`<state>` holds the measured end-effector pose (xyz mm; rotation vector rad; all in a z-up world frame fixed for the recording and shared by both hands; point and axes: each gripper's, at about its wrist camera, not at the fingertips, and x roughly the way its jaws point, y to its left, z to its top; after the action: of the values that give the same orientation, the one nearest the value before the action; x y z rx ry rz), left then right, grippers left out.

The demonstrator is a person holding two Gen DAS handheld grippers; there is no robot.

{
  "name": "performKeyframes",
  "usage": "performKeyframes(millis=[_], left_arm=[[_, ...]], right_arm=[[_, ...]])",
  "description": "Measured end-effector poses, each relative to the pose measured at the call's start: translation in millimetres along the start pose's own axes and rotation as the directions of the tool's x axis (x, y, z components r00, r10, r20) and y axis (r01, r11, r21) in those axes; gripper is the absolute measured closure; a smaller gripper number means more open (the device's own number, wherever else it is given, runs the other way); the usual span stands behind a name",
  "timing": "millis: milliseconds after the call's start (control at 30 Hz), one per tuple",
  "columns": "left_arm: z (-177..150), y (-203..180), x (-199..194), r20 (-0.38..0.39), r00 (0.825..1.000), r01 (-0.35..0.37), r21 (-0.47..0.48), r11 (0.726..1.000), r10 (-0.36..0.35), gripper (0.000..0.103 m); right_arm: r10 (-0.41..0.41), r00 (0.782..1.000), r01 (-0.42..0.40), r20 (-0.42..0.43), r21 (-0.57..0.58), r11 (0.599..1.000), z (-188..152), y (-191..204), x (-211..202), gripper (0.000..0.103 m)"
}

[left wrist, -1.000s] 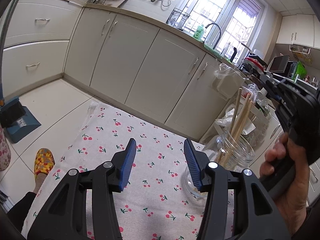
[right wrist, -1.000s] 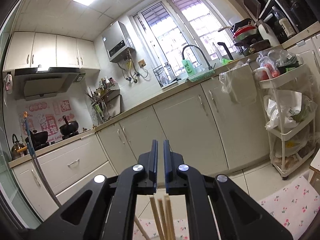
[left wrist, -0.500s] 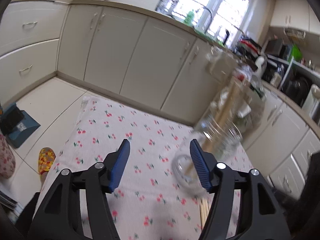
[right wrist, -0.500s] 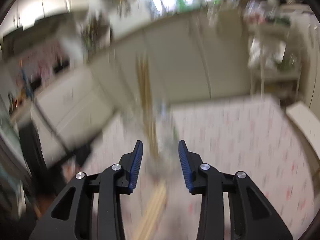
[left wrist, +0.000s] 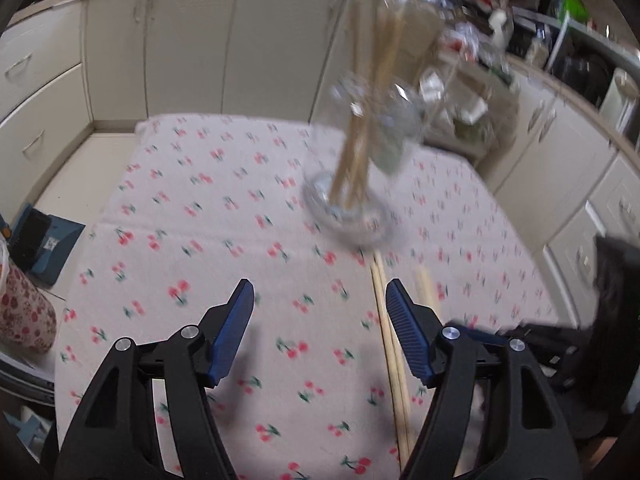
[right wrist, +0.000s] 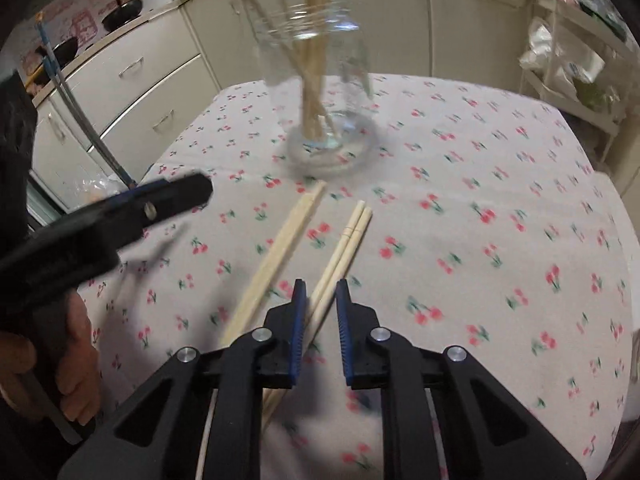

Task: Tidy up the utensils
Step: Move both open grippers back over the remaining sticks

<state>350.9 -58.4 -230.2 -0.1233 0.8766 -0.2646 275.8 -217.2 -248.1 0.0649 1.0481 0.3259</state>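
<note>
A clear glass jar (right wrist: 320, 92) holding several wooden chopsticks stands upright on the cherry-print tablecloth (right wrist: 480, 240); it also shows in the left wrist view (left wrist: 360, 152). Two pairs of loose chopsticks lie in front of it: a left pair (right wrist: 276, 256) and a right pair (right wrist: 340, 252). My right gripper (right wrist: 320, 304) is open with a narrow gap, and the right pair runs between its fingers. My left gripper (left wrist: 320, 312) is wide open and empty above the cloth, with chopsticks (left wrist: 390, 340) beside its right finger. It also shows in the right wrist view (right wrist: 120, 216).
White kitchen cabinets (left wrist: 200, 48) run behind the table. A white rack with bags (right wrist: 568, 60) stands at the far right. A blue dustpan (left wrist: 44, 240) lies on the floor left of the table. A floral container (left wrist: 20, 312) stands at the left edge.
My right gripper let go of the chopsticks in the jar, opened and swung down over the loose pairs on the cloth. My left gripper tilted down toward the table.
</note>
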Motion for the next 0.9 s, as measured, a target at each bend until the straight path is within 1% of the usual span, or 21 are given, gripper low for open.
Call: performKeyframes(millis=[67,133,200,233,300,367,433,500,533,667,733,800,900], left_arm=[[-3,-9,6,-0.023,1.000,-0.014,0.026,1.000,0.014,0.038],[-5,-18,11,-0.039,0.999,-0.032,0.052,0.998,0.034,0.038],[-6,-23,17,-0.052,0.996,-0.066,0.074,0.995,0.070,0.038],[-6,-24,21,-0.064,0.994,-0.080,0.079,0.994,0.085,0.038],[-8,-24,27,-0.090,0.990,-0.100,0.088,0.991,0.108,0.038],[-8,-27,29,-0.082,0.988,-0.119,0.112,0.987,0.129,0.038],[-8,-27,29,-0.083,0.987,-0.125,0.114,0.986,0.135,0.038],[-5,-26,31,-0.087,0.986,-0.135,0.111,0.985,0.145,0.038],[-4,-26,31,-0.090,0.986,-0.131,0.107,0.986,0.141,0.038],[-5,-33,26,-0.081,0.988,-0.119,0.115,0.986,0.128,0.038],[-8,-39,27,-0.086,0.987,-0.120,0.135,0.984,0.133,0.038],[-8,-41,27,-0.085,0.988,-0.120,0.128,0.984,0.132,0.038],[-8,-42,29,-0.085,0.986,-0.131,0.135,0.982,0.143,0.038]], right_arm=[[-0.001,1.000,0.001,-0.001,0.013,1.000,-2,-6,-4,0.087],[0.023,1.000,-0.023,0.000,0.037,0.999,-3,-10,-6,0.087],[0.096,0.995,-0.097,0.015,0.103,0.990,-5,-20,-7,0.087],[0.102,0.995,-0.104,0.016,0.123,0.987,-6,-23,-7,0.087],[0.081,0.996,-0.083,0.023,0.113,0.990,-7,-24,-8,0.087],[0.070,0.997,-0.072,0.025,0.103,0.992,-8,-23,-9,0.087],[0.056,0.998,-0.058,0.030,0.086,0.995,-7,-20,-9,0.087],[0.062,0.997,-0.065,0.035,0.101,0.993,-6,-21,-10,0.087],[0.067,0.997,-0.070,0.034,0.110,0.991,-6,-23,-10,0.087],[0.037,0.999,-0.040,0.035,0.102,0.994,-6,-25,-11,0.087],[0.034,0.999,-0.038,0.038,0.114,0.993,-7,-28,-12,0.087],[0.030,0.999,-0.035,0.041,0.127,0.991,-6,-31,-13,0.087],[0.015,0.999,-0.019,0.037,0.107,0.994,-6,-28,-12,0.087]])
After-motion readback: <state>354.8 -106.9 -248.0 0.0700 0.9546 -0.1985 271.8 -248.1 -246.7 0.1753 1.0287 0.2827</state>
